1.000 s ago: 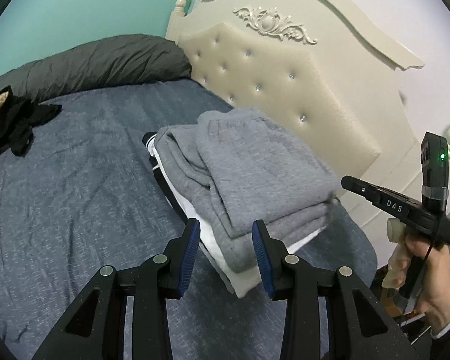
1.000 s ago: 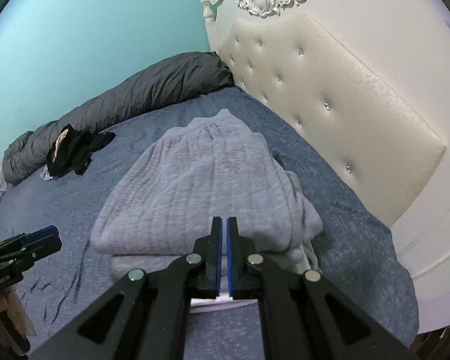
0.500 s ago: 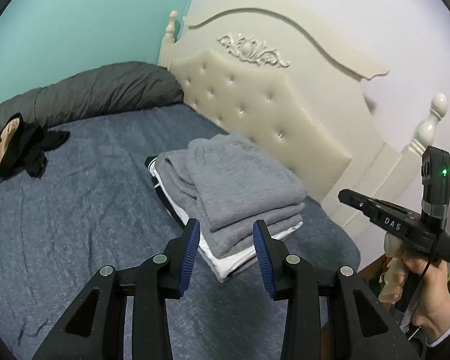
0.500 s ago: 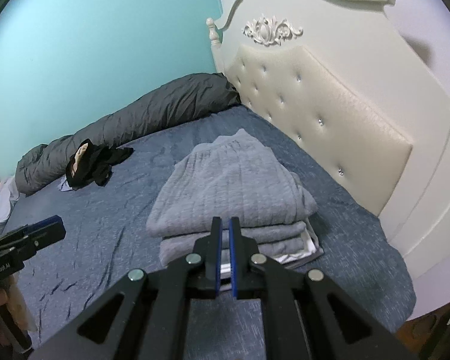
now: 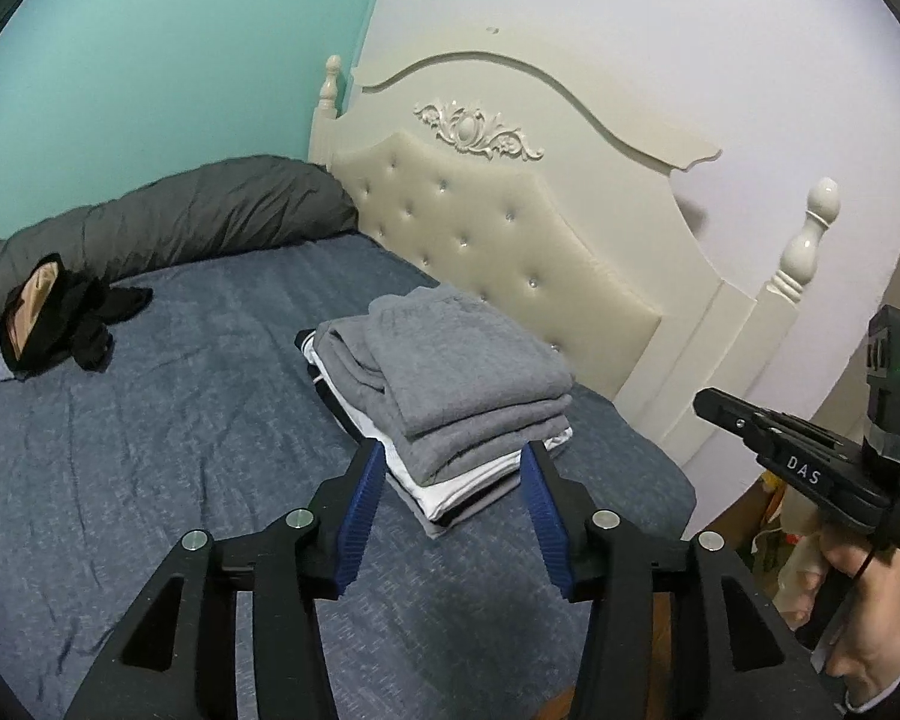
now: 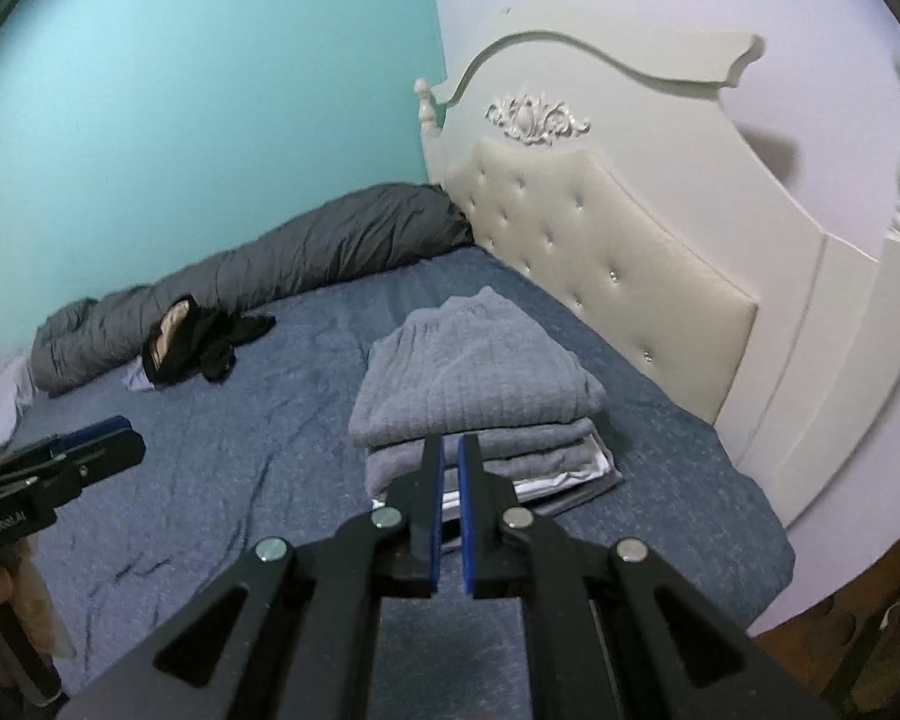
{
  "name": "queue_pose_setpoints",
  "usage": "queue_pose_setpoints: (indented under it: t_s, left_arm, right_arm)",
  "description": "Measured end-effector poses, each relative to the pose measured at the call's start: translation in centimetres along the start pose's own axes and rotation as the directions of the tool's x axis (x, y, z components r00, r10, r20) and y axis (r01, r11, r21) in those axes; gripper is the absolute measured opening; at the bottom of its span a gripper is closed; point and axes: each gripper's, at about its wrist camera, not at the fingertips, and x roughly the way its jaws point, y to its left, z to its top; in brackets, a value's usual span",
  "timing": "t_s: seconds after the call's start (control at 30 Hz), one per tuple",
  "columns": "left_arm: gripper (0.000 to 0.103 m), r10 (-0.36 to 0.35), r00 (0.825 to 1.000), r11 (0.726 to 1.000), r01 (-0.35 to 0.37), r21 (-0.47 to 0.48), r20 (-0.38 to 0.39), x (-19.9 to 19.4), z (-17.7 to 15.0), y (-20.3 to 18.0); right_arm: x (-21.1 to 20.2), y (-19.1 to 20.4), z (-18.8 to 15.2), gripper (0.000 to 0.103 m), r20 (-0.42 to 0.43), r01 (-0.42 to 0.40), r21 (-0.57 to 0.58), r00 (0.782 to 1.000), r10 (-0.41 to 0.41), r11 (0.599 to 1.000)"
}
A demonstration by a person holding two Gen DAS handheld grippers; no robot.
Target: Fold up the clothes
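I read "DAS" in white on the body of my right gripper (image 5: 810,468); the left gripper's (image 6: 54,468) label is too blurred.

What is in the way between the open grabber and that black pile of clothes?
Nothing visible. From the left gripper, only bare blue bedsheet stretches to the black clothes by the grey duvet roll. The folded stack sits straight ahead, off to the right of that path.

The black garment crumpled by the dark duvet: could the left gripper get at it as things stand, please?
Probably yes: the left gripper is open and empty, and only bare blue sheet lies between it and the black garment; the folded stack sits aside.
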Motion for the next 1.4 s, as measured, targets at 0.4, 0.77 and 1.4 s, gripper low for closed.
queue_pose_setpoints:
  t_s: [0.4, 0.77, 1.4]
  left_arm:
    - [0.067, -0.013, 0.999, 0.999, 0.012, 0.029, 0.041, -4.4, -1.7, -0.1]
    - [0.079, -0.023, 0.998, 0.997, 0.02, 0.072, 0.053, -7.1, -3.5, -0.3]
    - [0.103, 0.007, 0.998, 0.996, -0.012, 0.088, 0.059, -8.5, -6.4, -0.4]
  right_arm:
    - [-5.9, 2.8, -2.4, 0.01, 0.061, 0.033, 0.005, 0.998, -0.033, 0.999]
    - [-8.3, 4.2, -5.2, 0.043, 0.064, 0.016, 0.047, 0.998, -0.019, 0.999]
    - [-10.3, 5.5, -8.3, 0.085, 0.084, 0.038, 0.09, 0.995, -0.046, 0.995]
